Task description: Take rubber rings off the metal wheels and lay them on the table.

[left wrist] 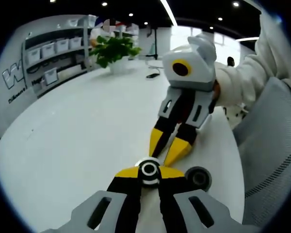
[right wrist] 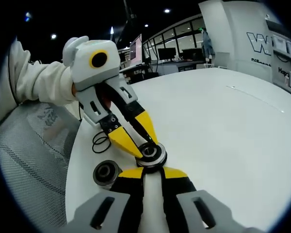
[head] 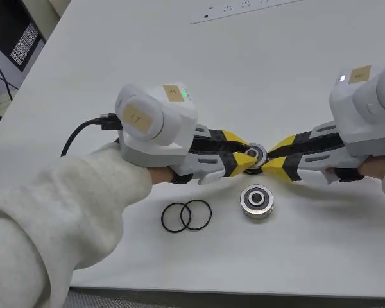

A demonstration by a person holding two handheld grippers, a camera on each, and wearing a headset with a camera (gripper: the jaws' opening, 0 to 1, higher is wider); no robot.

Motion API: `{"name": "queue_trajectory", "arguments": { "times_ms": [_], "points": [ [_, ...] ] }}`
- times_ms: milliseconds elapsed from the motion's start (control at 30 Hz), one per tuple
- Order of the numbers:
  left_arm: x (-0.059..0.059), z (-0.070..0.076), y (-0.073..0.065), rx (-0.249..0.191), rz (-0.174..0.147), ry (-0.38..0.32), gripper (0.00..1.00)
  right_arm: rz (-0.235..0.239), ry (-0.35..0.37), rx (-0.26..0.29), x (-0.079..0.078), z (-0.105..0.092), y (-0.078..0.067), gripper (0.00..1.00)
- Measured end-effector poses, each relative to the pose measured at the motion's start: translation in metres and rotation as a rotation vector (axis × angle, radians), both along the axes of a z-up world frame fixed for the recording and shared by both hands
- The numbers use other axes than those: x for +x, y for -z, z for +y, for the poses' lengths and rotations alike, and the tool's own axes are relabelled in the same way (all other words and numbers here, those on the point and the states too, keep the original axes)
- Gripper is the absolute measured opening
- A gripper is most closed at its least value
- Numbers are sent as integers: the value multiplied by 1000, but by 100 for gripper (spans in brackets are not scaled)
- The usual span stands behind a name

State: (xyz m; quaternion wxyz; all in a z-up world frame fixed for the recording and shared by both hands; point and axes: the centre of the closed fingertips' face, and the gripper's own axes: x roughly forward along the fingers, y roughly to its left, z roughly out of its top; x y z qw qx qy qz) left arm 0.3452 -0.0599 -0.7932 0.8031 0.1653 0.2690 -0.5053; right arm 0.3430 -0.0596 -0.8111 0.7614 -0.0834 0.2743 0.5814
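A small metal wheel [head: 255, 153] with a black rubber ring on its rim is held just above the white table [head: 256, 70]. My left gripper [head: 248, 158] comes in from the left and is shut on this wheel [left wrist: 149, 168]. My right gripper [head: 265, 160] meets it from the right, its yellow tips pinched on the near rim of the wheel [right wrist: 153, 153], where the ring sits. A second wheel [head: 256, 199] lies flat on the table in front of them. Two loose black rubber rings [head: 186, 215] lie overlapping to its left.
A white power strip [head: 244, 8] lies at the table's far edge. A black cable [head: 77, 135] trails from the left gripper. The table's front edge runs close below the rings. A grey mesh chair [right wrist: 34, 160] stands beside the table.
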Motion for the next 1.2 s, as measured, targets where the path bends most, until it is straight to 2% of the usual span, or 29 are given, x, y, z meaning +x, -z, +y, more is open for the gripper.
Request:
{"name": "queue_trajectory", "arguments": {
  "times_ms": [267,433,667,733,900,967,1100,1200],
  "points": [
    [0,0,0,1,-4,-2,13,-25,-7,-11,0,-2,-1,7],
    [1,0,0,3,-8,-3,13,-46,5,-20,2,-4,-1,2],
    [2,0,0,-2,-13,-4,13,-73,18,-37,3,-5,-2,1],
    [2,0,0,-6,-12,-7,13,-40,52,-28,6,-7,-1,1],
    [2,0,1,-15,-18,-9,13,5,120,2,13,-11,-3,0],
    [2,0,1,-19,-20,-11,13,41,142,21,13,-11,-3,0],
    [2,0,1,-22,-24,-12,13,141,209,75,14,-11,-2,0],
    [3,0,2,-27,-25,-17,13,252,281,148,16,-12,-2,0]
  ]
}}
